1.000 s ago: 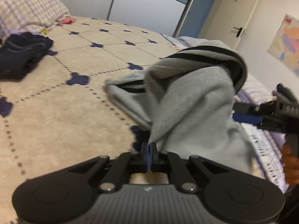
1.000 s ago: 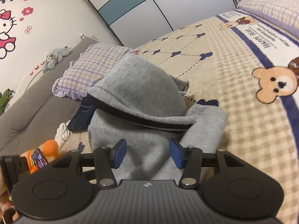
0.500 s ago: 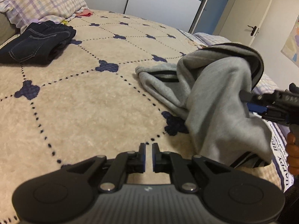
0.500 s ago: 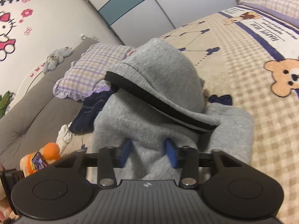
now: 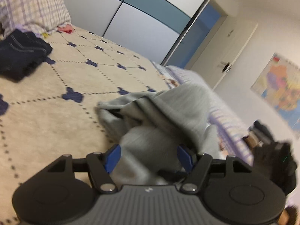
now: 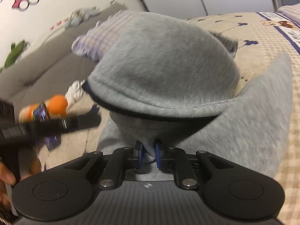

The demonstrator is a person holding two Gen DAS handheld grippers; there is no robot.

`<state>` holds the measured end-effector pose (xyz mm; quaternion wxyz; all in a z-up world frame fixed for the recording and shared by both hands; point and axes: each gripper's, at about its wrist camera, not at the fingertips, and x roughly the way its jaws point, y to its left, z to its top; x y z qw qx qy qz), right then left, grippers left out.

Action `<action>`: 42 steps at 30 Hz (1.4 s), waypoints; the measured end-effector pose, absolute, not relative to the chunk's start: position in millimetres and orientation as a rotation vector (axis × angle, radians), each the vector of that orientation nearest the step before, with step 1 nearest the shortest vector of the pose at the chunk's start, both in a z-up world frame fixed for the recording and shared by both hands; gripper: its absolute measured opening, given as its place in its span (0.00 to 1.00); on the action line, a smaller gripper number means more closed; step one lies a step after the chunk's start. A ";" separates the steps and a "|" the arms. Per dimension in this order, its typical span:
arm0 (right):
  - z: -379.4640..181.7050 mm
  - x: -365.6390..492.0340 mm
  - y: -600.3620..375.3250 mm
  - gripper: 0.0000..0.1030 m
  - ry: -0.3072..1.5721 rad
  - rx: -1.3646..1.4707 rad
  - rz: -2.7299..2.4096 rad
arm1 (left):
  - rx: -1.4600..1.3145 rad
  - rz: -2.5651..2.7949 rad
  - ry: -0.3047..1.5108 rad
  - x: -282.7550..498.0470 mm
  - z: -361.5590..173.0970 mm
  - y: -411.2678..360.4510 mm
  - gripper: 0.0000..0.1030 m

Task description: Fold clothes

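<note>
Bedspread (image 5: 46, 93), beige with dark blue crosses, is the ground for everything here, and what follows is placed against it. At its far left corner in the left wrist view, beside a checked pillow (image 5: 31, 9), lies a dark navy garment (image 5: 20, 56) in a compact pile that looks already folded, so one piece of the task seems done.

Nearer the middle of the bedspread sits the grey garment (image 5: 168, 112), edged with dark stripes. It is not flat: part of it rests on the cover while the rest is bunched and lifted into a rounded hump (image 6: 165, 60). No clean crease shows, so I judge the fold of this piece to be only under way, with smoothing and the final folds left.

Right gripper (image 6: 148, 156) is closing its jaws, and a tuck of the grey cloth is pinched between the blue pads. Left gripper (image 5: 148, 159) is opening; its jaws stand spread with grey cloth between them, the pads apparently not pressing on it.

Smallest, off the bedspread's left edge in the right wrist view, lies an orange toy (image 6: 56, 105).
</note>
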<state>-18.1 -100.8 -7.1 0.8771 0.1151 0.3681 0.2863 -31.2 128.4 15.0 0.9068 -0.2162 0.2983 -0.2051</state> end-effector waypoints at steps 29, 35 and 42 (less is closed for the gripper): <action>45.2 -21.4 -169.9 0.51 0.458 0.294 0.333 | -0.341 -0.587 0.613 -18.1 8.8 71.4 0.08; 46.4 -10.1 -179.4 0.22 0.410 0.212 0.259 | -0.209 -0.767 0.597 -43.0 12.4 31.7 0.05; 52.2 1.5 -226.2 0.10 0.391 0.325 0.106 | -0.057 -0.899 0.643 -64.0 2.0 -1.5 0.05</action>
